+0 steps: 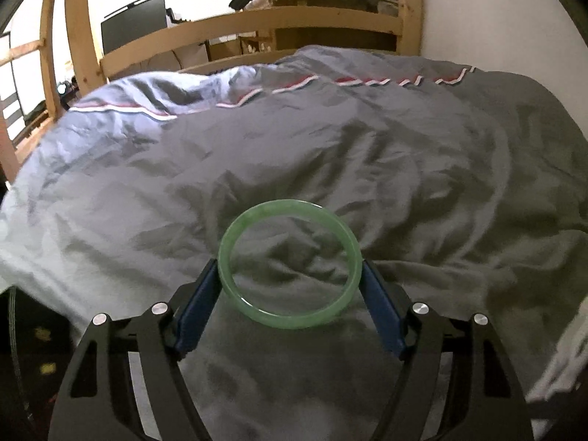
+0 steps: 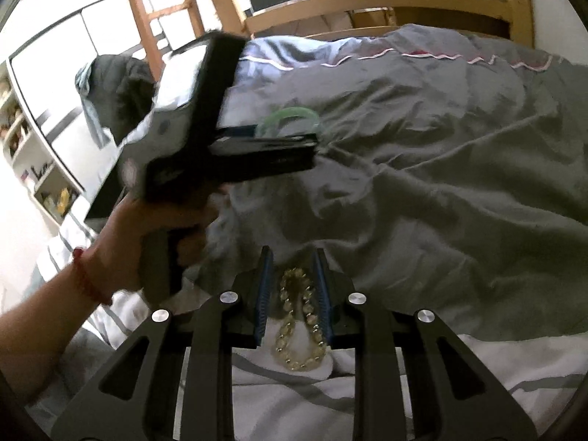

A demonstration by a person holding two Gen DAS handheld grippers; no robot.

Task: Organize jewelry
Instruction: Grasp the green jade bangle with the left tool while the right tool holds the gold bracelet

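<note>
Your left gripper (image 1: 288,275) pinches the green bangle (image 1: 288,264) across its width, lifted above the grey duvet (image 1: 404,165). Your right gripper (image 2: 294,286) is closed narrowly on the yellow bead bracelet (image 2: 299,316), over the white sheet (image 2: 294,404).

Rumpled grey duvet (image 1: 367,154), wooden bedframe (image 1: 257,24), monitor (image 1: 132,22)
</note>
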